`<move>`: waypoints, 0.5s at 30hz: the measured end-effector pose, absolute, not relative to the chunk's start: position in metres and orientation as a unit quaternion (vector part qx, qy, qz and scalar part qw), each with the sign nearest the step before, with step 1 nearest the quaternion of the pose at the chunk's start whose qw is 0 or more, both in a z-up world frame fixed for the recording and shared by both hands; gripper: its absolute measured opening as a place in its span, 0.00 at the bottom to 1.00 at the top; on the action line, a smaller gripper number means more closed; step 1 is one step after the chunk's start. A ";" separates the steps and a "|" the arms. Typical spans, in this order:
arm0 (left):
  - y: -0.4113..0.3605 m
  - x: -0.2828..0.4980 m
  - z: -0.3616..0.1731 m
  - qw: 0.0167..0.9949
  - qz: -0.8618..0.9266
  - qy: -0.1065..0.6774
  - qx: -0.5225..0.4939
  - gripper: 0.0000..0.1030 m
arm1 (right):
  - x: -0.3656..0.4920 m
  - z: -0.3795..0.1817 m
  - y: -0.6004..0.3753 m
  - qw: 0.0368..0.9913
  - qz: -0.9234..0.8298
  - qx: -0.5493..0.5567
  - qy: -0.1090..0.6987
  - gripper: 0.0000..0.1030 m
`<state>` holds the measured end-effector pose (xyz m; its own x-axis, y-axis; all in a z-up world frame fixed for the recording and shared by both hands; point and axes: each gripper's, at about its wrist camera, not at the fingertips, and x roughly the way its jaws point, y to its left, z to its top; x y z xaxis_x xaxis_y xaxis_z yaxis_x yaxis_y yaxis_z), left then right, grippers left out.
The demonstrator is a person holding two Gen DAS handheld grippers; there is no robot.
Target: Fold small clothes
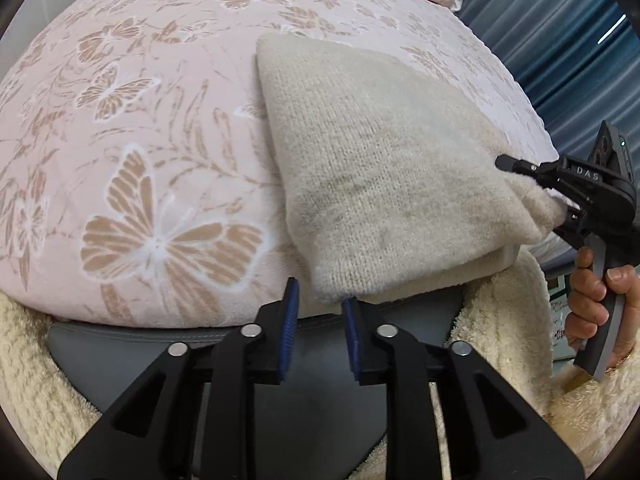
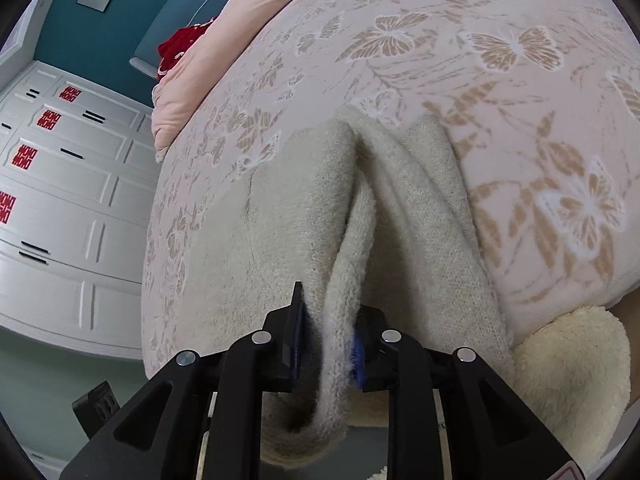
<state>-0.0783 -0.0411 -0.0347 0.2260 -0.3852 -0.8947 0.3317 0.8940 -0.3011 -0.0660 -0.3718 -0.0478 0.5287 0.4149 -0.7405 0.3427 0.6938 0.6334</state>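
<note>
- Sweater [image 1: 380,184], cream knit, lies on the butterfly bedspread [image 1: 132,128] near the bed's edge; its long side runs from the near edge toward the pillows.
- Right claw [image 2: 332,340] grips a bunched fold of the sweater; I'd lift it evenly and lay it over flat.
- Left claw [image 1: 320,320] is narrow, its pads beside the near corner, gripping nothing I can see.
</note>
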 end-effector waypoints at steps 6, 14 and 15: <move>-0.036 -0.082 -0.017 0.799 -0.222 0.558 -0.003 0.43 | -0.053 -0.047 -0.350 0.793 0.030 0.352 0.497 0.56; -0.042 -0.087 -0.010 0.815 -0.215 0.536 0.047 0.68 | -0.075 0.034 -0.369 0.850 0.069 0.359 0.379 0.14; -0.041 -0.085 -0.013 0.810 -0.214 0.544 0.041 0.68 | -0.079 0.034 -0.376 0.856 0.049 0.344 0.382 0.14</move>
<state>-0.0851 -0.0412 -0.0133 0.3162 -0.3025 -0.8992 0.3910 0.9051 -0.1670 -0.0787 -0.3761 0.0338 0.7028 0.3469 -0.6211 0.1787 0.7590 0.6261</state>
